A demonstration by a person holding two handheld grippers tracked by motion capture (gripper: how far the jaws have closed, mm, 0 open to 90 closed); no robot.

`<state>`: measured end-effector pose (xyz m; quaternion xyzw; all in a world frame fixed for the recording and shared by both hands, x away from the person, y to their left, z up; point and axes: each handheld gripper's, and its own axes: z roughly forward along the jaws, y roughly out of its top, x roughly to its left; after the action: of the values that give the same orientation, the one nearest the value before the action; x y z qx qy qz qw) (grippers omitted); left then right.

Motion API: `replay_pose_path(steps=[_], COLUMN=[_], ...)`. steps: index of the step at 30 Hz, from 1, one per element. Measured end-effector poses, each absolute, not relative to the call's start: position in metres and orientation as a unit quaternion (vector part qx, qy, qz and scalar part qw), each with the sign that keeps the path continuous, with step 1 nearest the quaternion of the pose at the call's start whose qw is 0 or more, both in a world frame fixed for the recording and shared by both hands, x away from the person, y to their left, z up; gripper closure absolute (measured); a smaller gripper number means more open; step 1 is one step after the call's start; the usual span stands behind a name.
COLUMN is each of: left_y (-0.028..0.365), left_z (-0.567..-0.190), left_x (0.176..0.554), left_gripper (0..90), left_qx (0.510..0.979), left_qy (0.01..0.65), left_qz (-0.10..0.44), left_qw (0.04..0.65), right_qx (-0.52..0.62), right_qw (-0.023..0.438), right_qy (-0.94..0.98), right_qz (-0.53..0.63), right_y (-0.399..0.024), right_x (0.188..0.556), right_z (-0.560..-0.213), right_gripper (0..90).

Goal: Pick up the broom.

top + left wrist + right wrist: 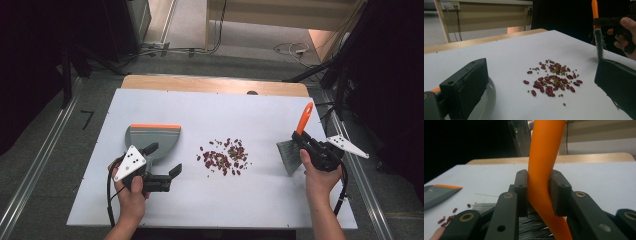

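Note:
A pile of red and green beans point(225, 156) lies mid-table on the white board point(260, 200). To its left sits a grey dustpan point(152, 137) with an orange edge. My left gripper point(164, 159) stands open just in front of the dustpan, nothing between its jaws, and looks toward the beans point(552, 78). A brush with an orange handle point(304, 118) and grey bristles point(287, 152) is held at the right, its bristles toward the board. My right gripper point(539, 182) is shut on the orange handle point(541, 192).
The wooden far edge of the table point(215, 85) lies behind the board. Cables point(292, 49) run over the floor beyond. Metal rails point(35, 170) flank the table on both sides. The dustpan rim point(489, 100) sits beside my left jaw.

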<state>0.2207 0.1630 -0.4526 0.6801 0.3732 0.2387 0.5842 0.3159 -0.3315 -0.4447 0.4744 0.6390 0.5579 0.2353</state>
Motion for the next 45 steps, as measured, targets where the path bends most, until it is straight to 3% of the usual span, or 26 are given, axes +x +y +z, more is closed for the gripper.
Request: replay_pose_path(steps=[15,33,45], left_y=[0.145,0.107,0.069], left_z=[-0.447,-0.438,-0.430], left_x=[0.225,0.234,0.240], left_gripper=[0.0,0.0,9.6], left_qx=[0.688,0.711,0.730], left_qy=[0.353,0.321,0.310], left_qz=[0.231,0.162,0.142], left_qw=[0.590,0.605,0.593], right_qx=[0.432,0.381,0.357], right_qw=[0.241,0.222,0.206], right_qy=[0.623,0.647,0.657], right_qz=[0.606,0.622,0.631], right_y=[-0.313,-0.259,-0.230], right_x=[0.303,0.292,0.282], right_z=[-0.419,-0.407,-0.403], right_gripper=[69.3,69.3,69.3])
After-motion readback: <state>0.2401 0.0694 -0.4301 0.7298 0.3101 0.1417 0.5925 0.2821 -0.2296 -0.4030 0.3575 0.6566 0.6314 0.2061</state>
